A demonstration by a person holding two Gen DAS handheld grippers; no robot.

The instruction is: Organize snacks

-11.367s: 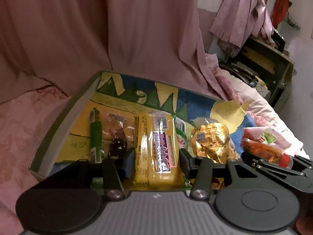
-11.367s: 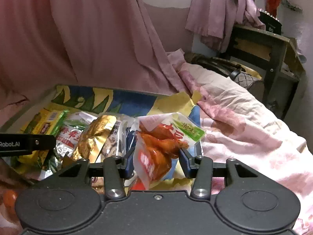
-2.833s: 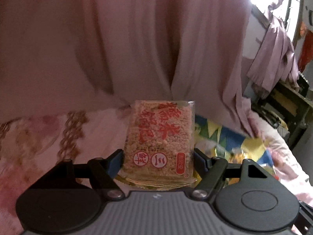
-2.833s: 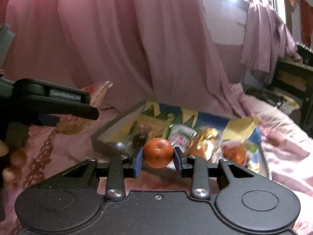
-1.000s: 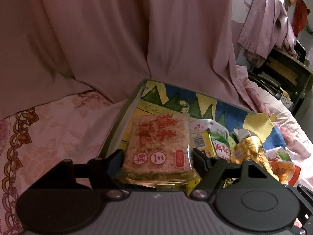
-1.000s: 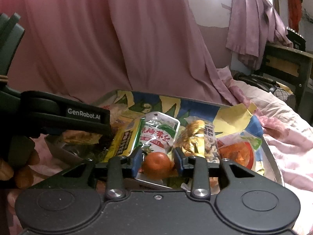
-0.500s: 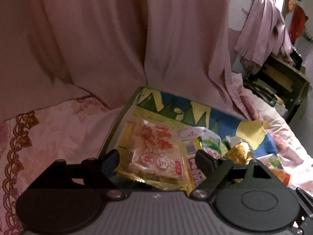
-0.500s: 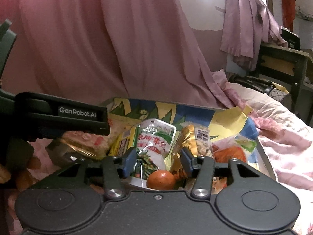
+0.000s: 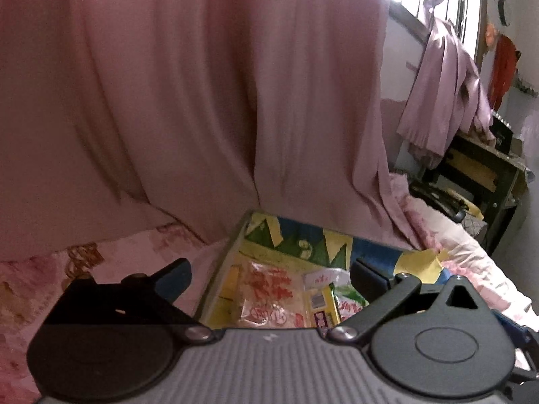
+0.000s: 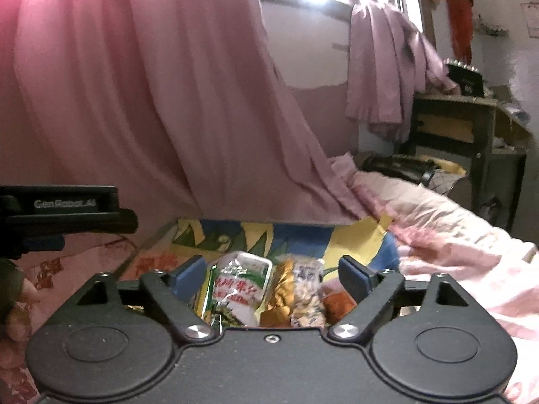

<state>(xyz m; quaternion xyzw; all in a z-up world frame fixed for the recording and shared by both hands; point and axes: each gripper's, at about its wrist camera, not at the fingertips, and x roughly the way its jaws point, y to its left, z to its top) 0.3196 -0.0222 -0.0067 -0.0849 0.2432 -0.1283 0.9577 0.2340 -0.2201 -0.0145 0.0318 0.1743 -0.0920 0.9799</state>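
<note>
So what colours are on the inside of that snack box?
The box has a blue lining with yellow and green shapes, clearest in the right wrist view.

Home bedroom, pink bedding (image 10: 448, 235), pink curtain (image 9: 202, 101), hung clothes (image 10: 387, 67)

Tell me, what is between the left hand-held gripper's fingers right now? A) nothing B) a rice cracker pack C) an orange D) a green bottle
A: the left hand-held gripper stands wide open, its jaws having just been opening, and the rice cracker pack lies below in the tray, untouched.
</note>
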